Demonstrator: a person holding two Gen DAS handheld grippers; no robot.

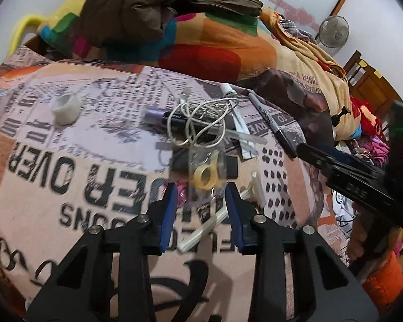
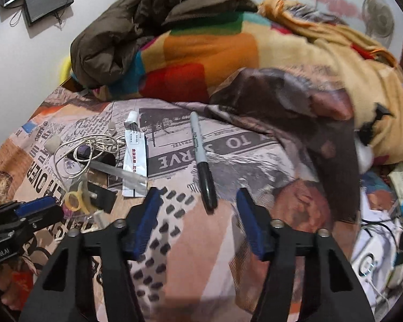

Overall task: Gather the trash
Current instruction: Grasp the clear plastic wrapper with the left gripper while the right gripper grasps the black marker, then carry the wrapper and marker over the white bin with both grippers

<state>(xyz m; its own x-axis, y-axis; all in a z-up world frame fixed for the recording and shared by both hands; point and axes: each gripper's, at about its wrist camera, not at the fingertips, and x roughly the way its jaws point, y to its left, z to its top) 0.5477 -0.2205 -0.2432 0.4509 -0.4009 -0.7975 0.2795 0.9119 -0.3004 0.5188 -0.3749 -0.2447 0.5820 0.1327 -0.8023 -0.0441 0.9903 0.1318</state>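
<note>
The trash, a crinkly clear bag [image 1: 207, 171] with a yellow tape ring inside, is lying on the bed's newspaper-print blanket [image 1: 67, 177] just ahead of the left gripper [image 1: 201, 196], whose jaws are gaping wide and empty, so it should be closing gently, while the right gripper [image 2: 198, 204] is hanging open by the black marker [image 2: 202, 166].
</note>
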